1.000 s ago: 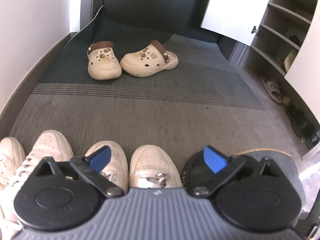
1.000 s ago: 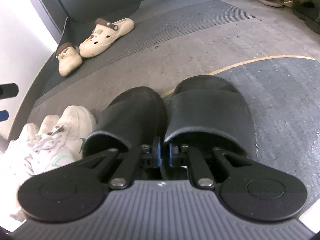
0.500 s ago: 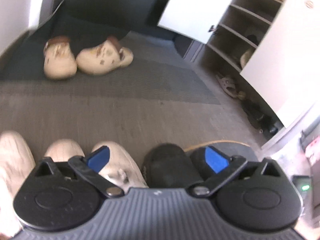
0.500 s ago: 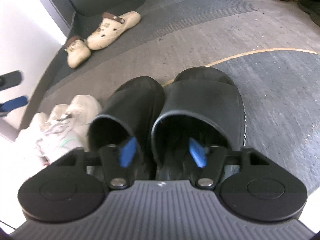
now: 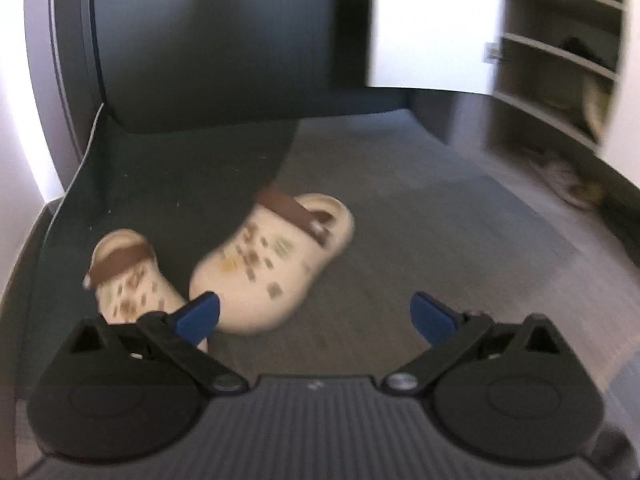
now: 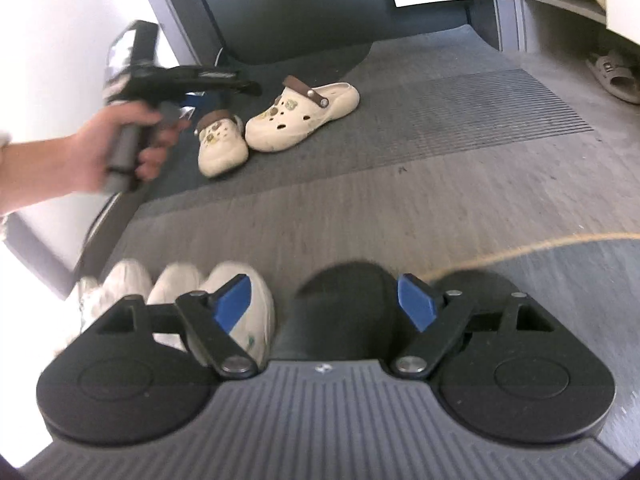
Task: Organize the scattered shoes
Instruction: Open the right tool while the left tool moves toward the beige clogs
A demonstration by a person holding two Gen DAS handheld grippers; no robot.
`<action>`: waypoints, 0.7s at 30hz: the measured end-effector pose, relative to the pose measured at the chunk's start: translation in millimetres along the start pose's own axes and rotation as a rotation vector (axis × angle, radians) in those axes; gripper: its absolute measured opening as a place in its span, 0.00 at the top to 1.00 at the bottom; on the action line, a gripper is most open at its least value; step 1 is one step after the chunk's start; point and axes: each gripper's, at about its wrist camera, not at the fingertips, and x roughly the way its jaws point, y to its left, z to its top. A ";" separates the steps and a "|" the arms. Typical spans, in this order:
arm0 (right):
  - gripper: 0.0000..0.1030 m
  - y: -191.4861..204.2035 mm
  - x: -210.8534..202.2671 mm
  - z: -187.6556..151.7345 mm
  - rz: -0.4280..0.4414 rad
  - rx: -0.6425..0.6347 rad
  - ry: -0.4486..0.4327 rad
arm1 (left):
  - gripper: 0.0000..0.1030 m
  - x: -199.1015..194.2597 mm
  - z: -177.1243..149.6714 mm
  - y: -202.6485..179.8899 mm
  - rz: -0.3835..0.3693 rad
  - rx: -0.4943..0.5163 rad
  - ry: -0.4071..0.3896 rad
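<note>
Two cream clogs with brown straps lie on the dark mat: the smaller clog (image 5: 128,284) (image 6: 221,142) at left, the bigger clog (image 5: 272,264) (image 6: 300,114) angled beside it. My left gripper (image 5: 316,316) is open just short of them, nothing between its blue pads. From the right wrist view a hand carries that left gripper (image 6: 208,96) toward the clogs. My right gripper (image 6: 326,304) hangs above a pair of black slippers (image 6: 348,308), its jaws still opening and free of them. White sneakers (image 6: 180,292) stand in a row left of the slippers.
An open shoe cabinet (image 5: 560,80) with shelves and a white door (image 5: 432,24) stands at the right. A grey sandal (image 6: 614,76) lies on the floor below it. A dark door (image 5: 224,40) and a white wall (image 5: 16,120) close the far side and left.
My left gripper swept forward from the sneaker row to right before the clogs. My right gripper let go of the black slippers, opened wide and rose.
</note>
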 end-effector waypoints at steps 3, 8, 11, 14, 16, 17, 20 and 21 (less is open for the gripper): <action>0.20 -1.0 6.7 2.6 -0.001 0.017 -0.005 | 0.05 42.8 26.0 17.8 0.003 -0.152 0.003; 0.20 -14.0 5.1 -11.1 -0.066 0.079 0.036 | 0.10 89.5 50.0 25.4 0.003 -0.292 0.038; 0.20 -24.7 -4.9 -22.7 -0.125 0.119 0.054 | 0.13 109.7 57.3 24.2 0.065 -0.363 0.055; 0.19 -35.3 -17.7 -31.1 -0.180 0.172 0.059 | 0.21 120.9 59.0 22.9 0.112 -0.404 0.051; 0.20 -40.8 -22.6 -37.1 -0.206 0.186 0.063 | 0.38 128.5 60.4 19.5 0.157 -0.409 0.083; 0.20 -42.7 -24.1 -38.7 -0.216 0.184 0.067 | 0.38 134.7 60.5 16.4 0.188 -0.409 0.104; 0.20 -45.9 -25.8 -42.4 -0.228 0.177 0.066 | 0.58 135.6 62.4 3.7 0.234 -0.345 0.085; 0.20 -47.8 -25.2 -42.9 -0.228 0.180 0.065 | 0.63 137.0 63.1 3.6 0.245 -0.349 0.086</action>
